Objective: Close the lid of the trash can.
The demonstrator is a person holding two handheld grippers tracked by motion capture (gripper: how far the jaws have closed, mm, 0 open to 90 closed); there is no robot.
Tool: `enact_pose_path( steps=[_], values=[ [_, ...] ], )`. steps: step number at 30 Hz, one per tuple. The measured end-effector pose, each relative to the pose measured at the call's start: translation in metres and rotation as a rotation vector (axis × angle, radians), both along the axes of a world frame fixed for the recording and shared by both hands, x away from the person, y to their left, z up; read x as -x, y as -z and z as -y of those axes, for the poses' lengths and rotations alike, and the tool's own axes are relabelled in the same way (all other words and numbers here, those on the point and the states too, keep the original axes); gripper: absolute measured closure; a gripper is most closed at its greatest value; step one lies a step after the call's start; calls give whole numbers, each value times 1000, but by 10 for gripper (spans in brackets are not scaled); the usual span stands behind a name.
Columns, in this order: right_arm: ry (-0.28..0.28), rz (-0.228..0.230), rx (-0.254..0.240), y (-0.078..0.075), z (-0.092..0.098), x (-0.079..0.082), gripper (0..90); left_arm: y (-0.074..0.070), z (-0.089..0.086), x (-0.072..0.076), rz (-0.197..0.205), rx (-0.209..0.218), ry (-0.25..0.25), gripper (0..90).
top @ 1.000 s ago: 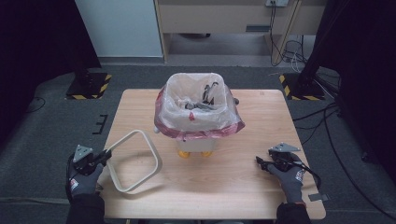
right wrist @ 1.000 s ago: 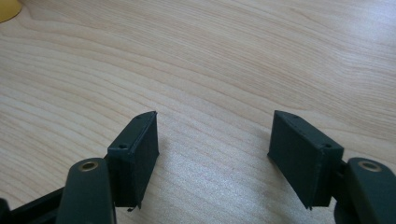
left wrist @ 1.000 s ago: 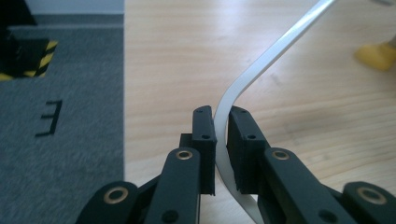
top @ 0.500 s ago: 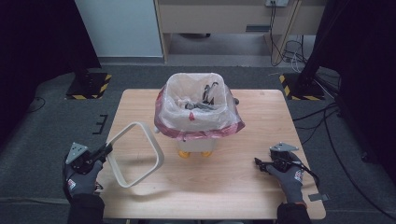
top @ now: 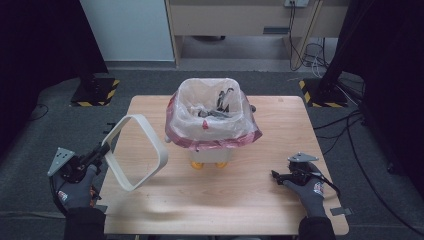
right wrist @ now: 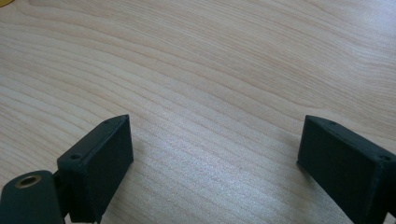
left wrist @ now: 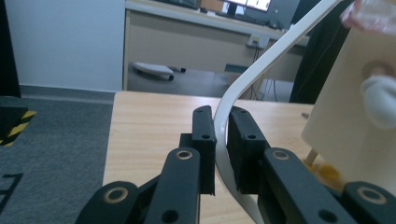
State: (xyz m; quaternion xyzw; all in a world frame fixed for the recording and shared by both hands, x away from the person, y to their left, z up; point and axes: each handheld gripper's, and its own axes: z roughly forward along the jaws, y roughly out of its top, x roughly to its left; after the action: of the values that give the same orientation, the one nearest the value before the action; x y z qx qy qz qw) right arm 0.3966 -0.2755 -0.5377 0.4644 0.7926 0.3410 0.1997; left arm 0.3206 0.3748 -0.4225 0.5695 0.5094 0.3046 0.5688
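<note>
Pale wooden table, left gripper pinching white rounded-square plastic bin rim lifted beside bag-lined cream bin, right gripper just spread wide, nothing between.

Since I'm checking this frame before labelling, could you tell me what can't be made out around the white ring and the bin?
- Bin contents, high view: dark items in the bag, too small to identify.
- White ring, left gripper view: upper part cut by the frame edge, lower part hidden behind the left gripper.
- Bin's round side detail, left gripper view: blurred.
</note>
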Motion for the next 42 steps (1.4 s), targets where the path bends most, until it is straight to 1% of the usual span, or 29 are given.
enact_pose_path(
  steps=[4, 7, 12, 13, 18, 21, 24, 26, 30, 32, 33, 34, 42],
  values=[
    [0, -2, -2, 0, 0, 0, 104, -8, 3, -3, 28, 14, -3, 810],
    [-1, -3, -2, 0, 0, 0, 104, -17, 6, -5, 55, 20, -7, 810],
    [-2, -5, -6, 0, 0, 0, 104, -41, 10, -10, 110, 29, -7, 810],
    [-3, -4, -5, 0, 0, 0, 103, -49, 12, -12, 128, 31, -8, 810],
    [-3, -4, -4, 0, 0, 0, 104, -73, 20, -19, 162, 30, -3, 810],
    [-4, -4, -2, 0, 0, 0, 104, -85, 27, -23, 173, 29, 6, 810],
    [-5, -4, -2, 0, 0, -1, 104, -94, 34, -27, 177, 23, 18, 810],
    [-5, -4, -3, 0, 0, -1, 104, -99, 40, -30, 176, 25, 31, 810],
    [-5, -4, -3, 0, 0, -1, 104, -108, 52, -36, 175, 8, 48, 809],
    [-5, -4, -3, 0, 0, -1, 104, -114, 56, -39, 179, 8, 56, 810],
    [-4, -5, -3, 0, 0, -1, 104, -114, 56, -39, 179, 8, 56, 810],
    [-4, -5, -3, 0, 0, 0, 104, -119, 61, -42, 182, 8, 68, 810],
    [-8, -3, -1, 0, 0, -1, 104, -138, 86, -53, 197, -11, 102, 810]
  ],
)
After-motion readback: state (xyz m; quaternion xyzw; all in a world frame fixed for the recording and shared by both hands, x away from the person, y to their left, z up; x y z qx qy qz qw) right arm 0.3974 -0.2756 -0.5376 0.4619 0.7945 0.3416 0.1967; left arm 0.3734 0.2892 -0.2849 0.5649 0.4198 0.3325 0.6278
